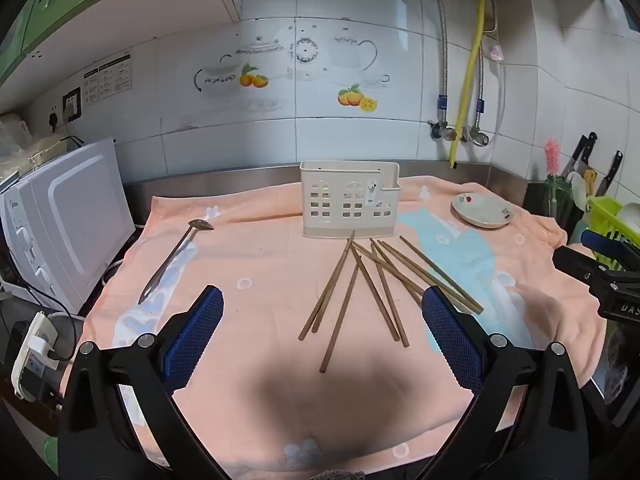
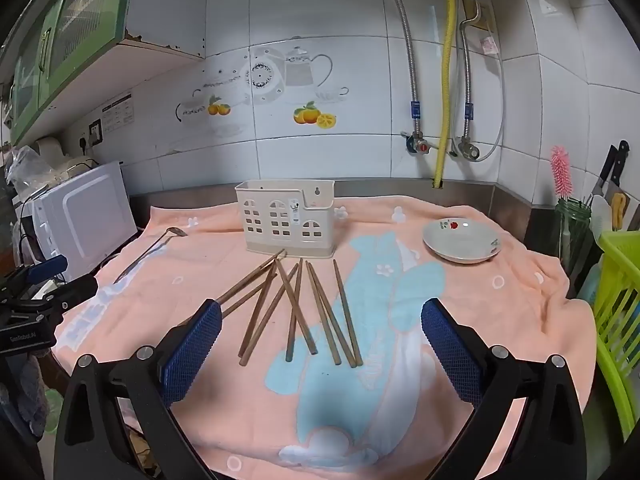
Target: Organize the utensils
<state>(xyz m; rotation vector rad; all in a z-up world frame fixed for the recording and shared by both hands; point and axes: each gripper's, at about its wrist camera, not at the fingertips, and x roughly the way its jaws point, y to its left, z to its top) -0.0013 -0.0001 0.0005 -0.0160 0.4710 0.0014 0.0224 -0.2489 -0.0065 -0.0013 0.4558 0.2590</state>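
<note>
**Chopsticks Spread Before an Empty-Handed Pair of Grippers**

Both grippers are held above the near edge of a peach towel [image 1: 260, 264] that is spread over the kitchen counter. The left gripper [image 1: 322, 312] is seen with its jaws spread wide and nothing between its blue pads [image 1: 192, 332]; the right gripper [image 2: 320, 320] is likewise wide open and nothing is gripped by it. Both are tilted somewhat downward toward the cloth.

A loose fan of wooden chopsticks [image 1: 360, 288] is laid on the towel, several crossing one another, their far tips gathered just in front of a cream utensil holder [image 1: 350, 200]. The holder is stood upright near the back of the towel, its front pierced with window-shaped cutouts, and no utensil is seen rising from it. A metal spoon [image 1: 176, 256] is laid well apart from the chopsticks, toward the left side of the cloth, its bowl pointed away. A small plate [image 2: 462, 240] with a red motif is set to the right of the holder.

A white microwave [image 1: 68, 216] is placed beside the towel's left edge, and a green rack [image 2: 620, 300] is seen at the right.
</note>
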